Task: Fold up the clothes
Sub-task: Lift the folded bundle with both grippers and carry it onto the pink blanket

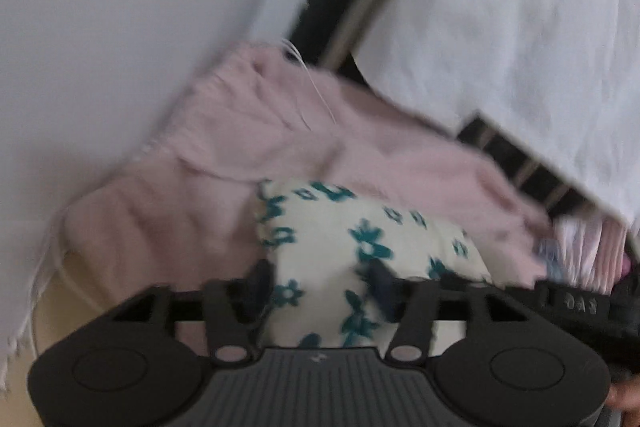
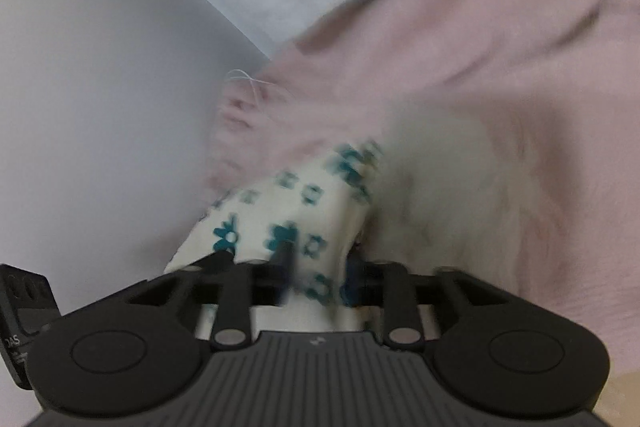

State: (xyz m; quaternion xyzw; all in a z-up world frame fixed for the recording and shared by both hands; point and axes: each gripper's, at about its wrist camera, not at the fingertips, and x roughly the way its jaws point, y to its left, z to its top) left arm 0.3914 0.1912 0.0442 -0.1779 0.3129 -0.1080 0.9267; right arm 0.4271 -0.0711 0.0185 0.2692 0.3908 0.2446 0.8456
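Note:
A cream cloth with teal flowers [image 1: 340, 247] lies bunched between the fingers of my left gripper [image 1: 320, 283], which is closed on it. The same floral cloth [image 2: 296, 219] sits between the fingers of my right gripper [image 2: 320, 279], closed on it too. A pink knitted garment [image 1: 224, 155] with frayed threads lies behind and under the floral cloth; it fills the right of the right wrist view [image 2: 500, 67]. Both views are motion-blurred.
A white wall [image 1: 120, 7] stands at the left. A white sheet [image 1: 520, 27] covers a bed at upper right, with a dark slatted frame [image 1: 516, 155] beside it. The other gripper's black body [image 1: 580, 307] is at right. A stack of folded clothes [image 1: 588, 251] shows.

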